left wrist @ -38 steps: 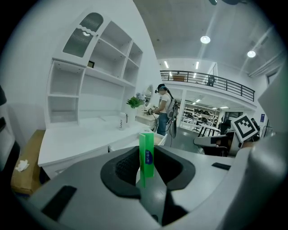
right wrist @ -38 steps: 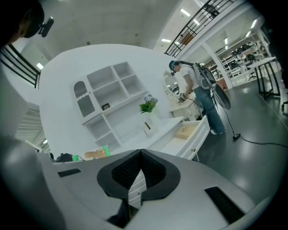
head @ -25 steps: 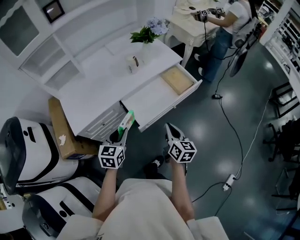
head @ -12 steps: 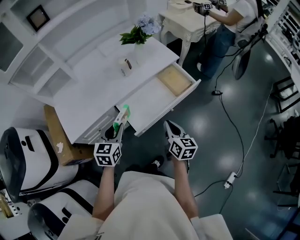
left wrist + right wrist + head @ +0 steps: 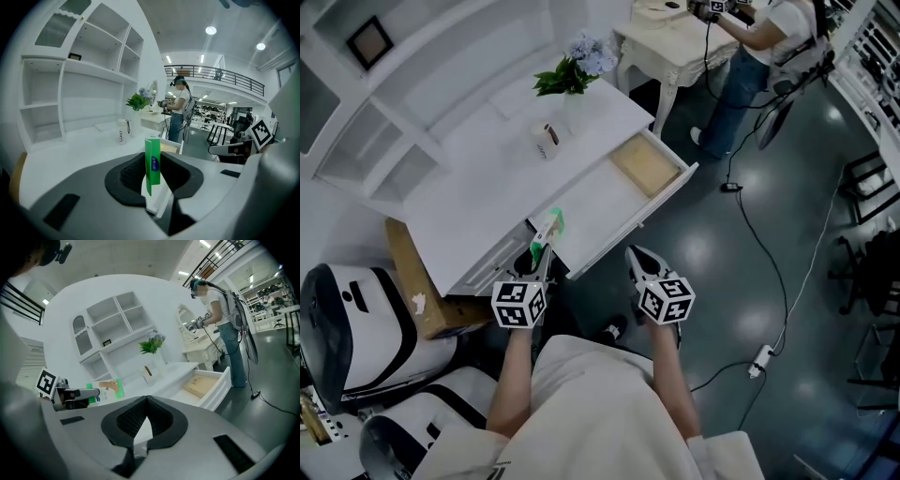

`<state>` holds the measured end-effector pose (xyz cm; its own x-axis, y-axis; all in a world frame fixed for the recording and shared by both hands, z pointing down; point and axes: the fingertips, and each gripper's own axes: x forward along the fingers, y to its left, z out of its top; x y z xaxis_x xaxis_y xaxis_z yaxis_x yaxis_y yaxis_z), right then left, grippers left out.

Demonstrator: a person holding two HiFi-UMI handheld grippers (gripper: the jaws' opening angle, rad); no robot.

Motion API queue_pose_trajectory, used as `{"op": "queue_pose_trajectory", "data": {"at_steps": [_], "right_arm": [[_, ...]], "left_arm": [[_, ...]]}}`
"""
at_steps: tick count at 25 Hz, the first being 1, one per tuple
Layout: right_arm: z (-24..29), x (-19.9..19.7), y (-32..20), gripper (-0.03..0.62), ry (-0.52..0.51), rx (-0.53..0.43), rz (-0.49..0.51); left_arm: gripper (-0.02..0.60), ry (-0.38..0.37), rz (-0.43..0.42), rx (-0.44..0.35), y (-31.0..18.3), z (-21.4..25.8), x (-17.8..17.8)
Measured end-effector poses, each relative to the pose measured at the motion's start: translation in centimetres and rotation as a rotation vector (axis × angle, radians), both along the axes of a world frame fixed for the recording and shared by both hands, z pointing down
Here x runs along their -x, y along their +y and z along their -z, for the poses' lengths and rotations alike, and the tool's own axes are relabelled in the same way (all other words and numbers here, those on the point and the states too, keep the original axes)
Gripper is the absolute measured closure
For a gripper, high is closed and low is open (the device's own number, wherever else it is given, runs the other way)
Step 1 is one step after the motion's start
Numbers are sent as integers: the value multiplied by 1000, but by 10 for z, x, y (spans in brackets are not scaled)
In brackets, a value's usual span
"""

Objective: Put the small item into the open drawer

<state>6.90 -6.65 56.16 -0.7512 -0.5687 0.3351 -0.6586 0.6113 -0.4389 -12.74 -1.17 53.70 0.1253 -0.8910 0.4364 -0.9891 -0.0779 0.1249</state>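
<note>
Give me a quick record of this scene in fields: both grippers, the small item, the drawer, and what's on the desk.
left gripper: shut on the green box
right gripper: shut, nothing in it
green box: in the air at the drawer's near end in the head view, not set down
drawer: pulled open, with a tan panel at the end away from the grippers
desk top: white bottle, vase of flowers
</note>
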Motion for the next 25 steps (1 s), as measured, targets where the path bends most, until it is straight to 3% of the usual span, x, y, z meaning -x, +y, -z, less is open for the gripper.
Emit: {"op": "queue_pose_trajectory", "data": {"at_steps": [8,25], "right_arm": [[-1,2,-24,569,21,-2,-64],[-15,31,-67,569,115,41,-207]], "left_arm": [[479,-7,-109,6,-47,0,-11],[479,76,-330,87,-135,-41,-17]]}}
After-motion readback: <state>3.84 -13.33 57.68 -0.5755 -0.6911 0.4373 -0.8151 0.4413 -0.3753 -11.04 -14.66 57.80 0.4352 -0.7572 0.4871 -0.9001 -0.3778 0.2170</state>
